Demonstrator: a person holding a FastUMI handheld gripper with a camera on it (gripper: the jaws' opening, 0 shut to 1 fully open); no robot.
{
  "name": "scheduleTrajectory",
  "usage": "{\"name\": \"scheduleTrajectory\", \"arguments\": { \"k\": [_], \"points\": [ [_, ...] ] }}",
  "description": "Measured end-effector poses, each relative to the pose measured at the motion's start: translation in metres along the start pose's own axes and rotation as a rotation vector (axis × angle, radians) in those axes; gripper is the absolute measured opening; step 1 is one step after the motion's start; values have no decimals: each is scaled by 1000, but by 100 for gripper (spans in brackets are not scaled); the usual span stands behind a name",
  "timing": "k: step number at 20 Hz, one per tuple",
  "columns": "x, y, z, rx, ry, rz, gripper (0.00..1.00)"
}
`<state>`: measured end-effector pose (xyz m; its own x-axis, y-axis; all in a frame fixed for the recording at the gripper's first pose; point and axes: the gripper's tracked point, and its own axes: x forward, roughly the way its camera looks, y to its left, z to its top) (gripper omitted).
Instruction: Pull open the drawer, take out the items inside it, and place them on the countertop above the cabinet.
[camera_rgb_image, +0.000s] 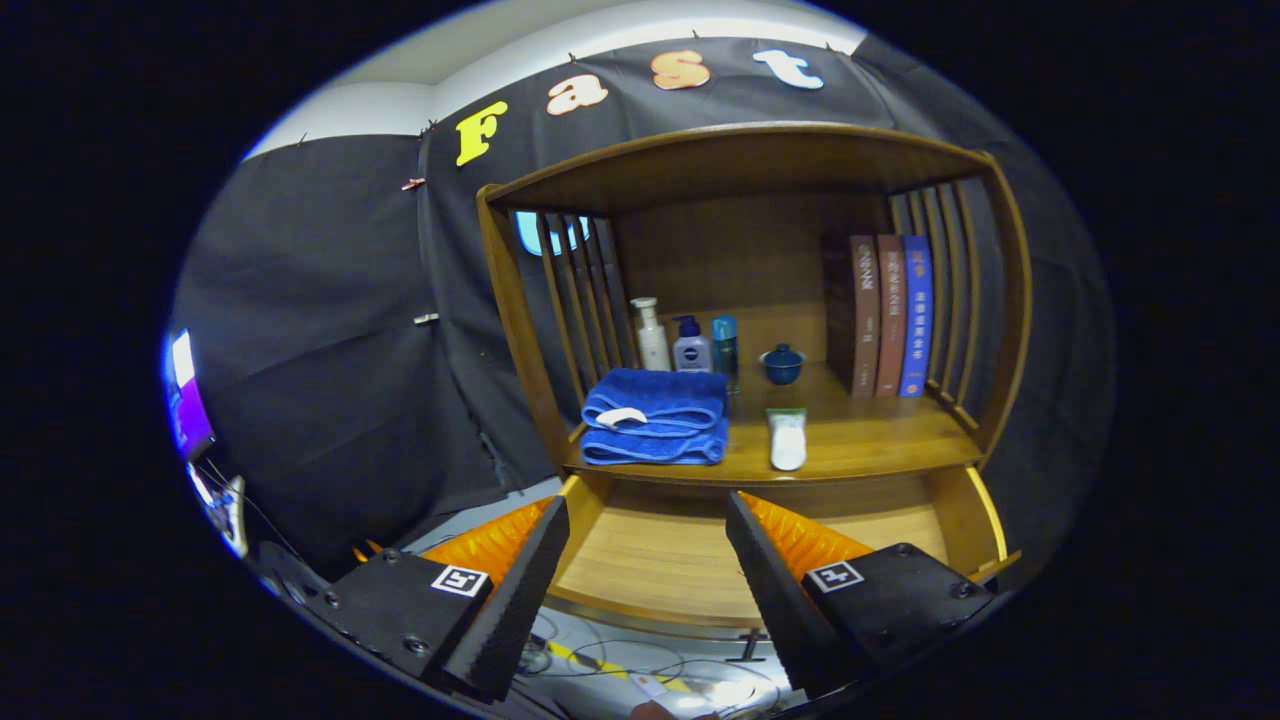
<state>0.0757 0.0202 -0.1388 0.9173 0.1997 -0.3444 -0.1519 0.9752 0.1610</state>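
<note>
The wooden drawer (660, 560) stands pulled open just ahead of my fingers, and its visible bottom is bare wood. On the countertop (870, 440) above it lie a folded blue towel (655, 418) and, to its right, a white tube (788, 440) with a green end. My gripper (645, 520) is open, its fingers held wide over the drawer's front part with nothing between them.
At the back of the countertop stand a white bottle (652, 335), a pump bottle (691, 345), a teal can (725, 350) and a small blue lidded cup (782, 364). Three books (890, 315) lean at the right. Slatted cabinet sides flank the shelf. Cables (620, 660) lie on the floor below.
</note>
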Motion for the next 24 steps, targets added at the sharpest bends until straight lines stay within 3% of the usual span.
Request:
{"name": "scheduleTrajectory", "arguments": {
  "k": [3,8,15,24],
  "points": [
    [-18,-20,-31,-43,-71,-108,100],
    [-22,-44,-90,-51,-120,-199,100],
    [-4,-53,-164,-56,-92,-237,100],
    [17,-65,-194,-5,-41,-269,99]
  ]
}}
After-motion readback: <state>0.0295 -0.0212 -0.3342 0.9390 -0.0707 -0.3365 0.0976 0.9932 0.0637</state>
